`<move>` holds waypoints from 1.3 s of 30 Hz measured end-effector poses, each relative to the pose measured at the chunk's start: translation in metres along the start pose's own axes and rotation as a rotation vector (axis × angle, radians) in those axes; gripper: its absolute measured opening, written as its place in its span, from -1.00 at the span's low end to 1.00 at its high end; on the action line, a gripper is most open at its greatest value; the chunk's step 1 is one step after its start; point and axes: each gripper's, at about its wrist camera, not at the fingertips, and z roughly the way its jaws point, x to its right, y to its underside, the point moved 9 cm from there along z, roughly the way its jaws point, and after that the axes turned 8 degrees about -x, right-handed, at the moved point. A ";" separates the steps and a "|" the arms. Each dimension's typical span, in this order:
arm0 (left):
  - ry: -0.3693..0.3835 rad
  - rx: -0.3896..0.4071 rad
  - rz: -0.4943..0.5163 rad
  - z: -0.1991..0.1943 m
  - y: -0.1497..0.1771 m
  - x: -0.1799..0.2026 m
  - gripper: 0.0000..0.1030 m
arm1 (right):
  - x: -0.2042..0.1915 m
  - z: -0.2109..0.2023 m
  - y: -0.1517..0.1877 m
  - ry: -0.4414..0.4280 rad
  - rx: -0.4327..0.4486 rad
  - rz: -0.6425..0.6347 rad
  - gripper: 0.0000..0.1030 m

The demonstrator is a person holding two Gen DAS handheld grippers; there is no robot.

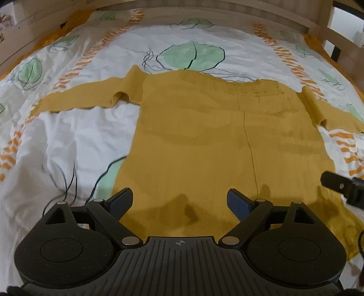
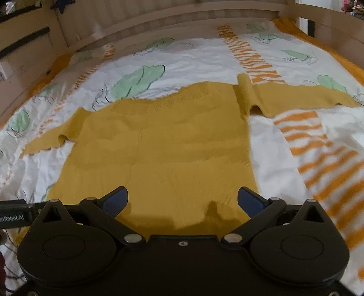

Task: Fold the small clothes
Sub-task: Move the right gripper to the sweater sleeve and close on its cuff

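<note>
White bedsheet (image 1: 75,136) printed with green leaves and orange stripes, wooden bed frame (image 1: 204,13) along the top. Mustard knit sweater (image 1: 193,136) lies flat at centre — neckline toward the top, hem nearest, sleeves spread sideways. Left gripper (image 1: 179,200) and right gripper (image 2: 182,199) spread wide, holding nothing.

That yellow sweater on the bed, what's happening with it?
A person holds two handheld grippers over a mustard-yellow knit sweater spread flat on a leaf-print bedsheet, sleeves out to the sides. The left gripper and right gripper are both open near its lower edge, holding nothing. No fold has been made yet.
</note>
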 end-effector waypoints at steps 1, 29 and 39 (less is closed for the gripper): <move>0.000 0.006 0.003 0.001 -0.004 0.001 0.75 | 0.001 0.003 -0.006 -0.007 0.008 0.001 0.98; 0.027 0.048 0.075 0.085 -0.118 0.032 0.75 | 0.021 0.101 -0.164 0.031 0.148 -0.237 0.75; 0.045 0.069 0.102 0.110 -0.147 0.027 0.75 | 0.004 0.174 -0.201 -0.003 0.072 -0.430 0.75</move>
